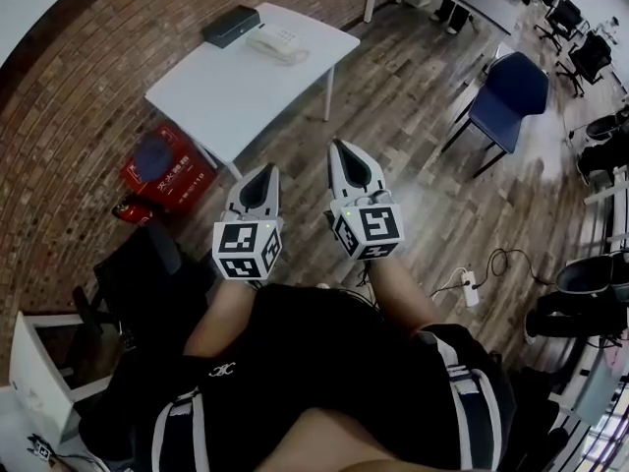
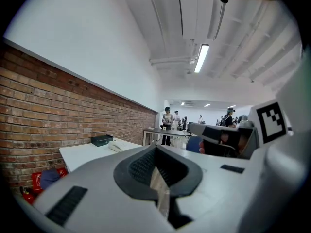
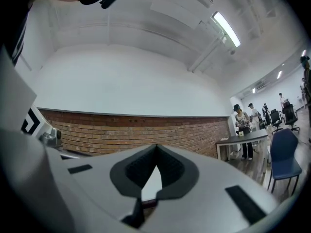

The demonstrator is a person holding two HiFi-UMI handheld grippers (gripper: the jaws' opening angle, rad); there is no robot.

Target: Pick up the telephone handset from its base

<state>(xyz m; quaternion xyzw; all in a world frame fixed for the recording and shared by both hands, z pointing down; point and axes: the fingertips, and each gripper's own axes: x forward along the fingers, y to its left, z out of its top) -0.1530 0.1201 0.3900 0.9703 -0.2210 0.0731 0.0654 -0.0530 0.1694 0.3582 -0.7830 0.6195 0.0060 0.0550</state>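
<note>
Handset point(image 1: 276, 43) sits at the table's point(image 1: 231, 96) far edge, well apart from left gripper point(image 1: 262, 170) and right gripper point(image 1: 340, 147), both pressed together.

Ahead of me I see bare wooden floor point(image 1: 393, 96) up to the white table point(image 1: 226, 91). Its near half lies free; the black box point(image 1: 231, 25) sits just beside the telephone point(image 1: 276, 43) at the far edge. A red box point(image 1: 169, 173) stands low on the left, a blue chair point(image 1: 509, 88) well off right
</note>
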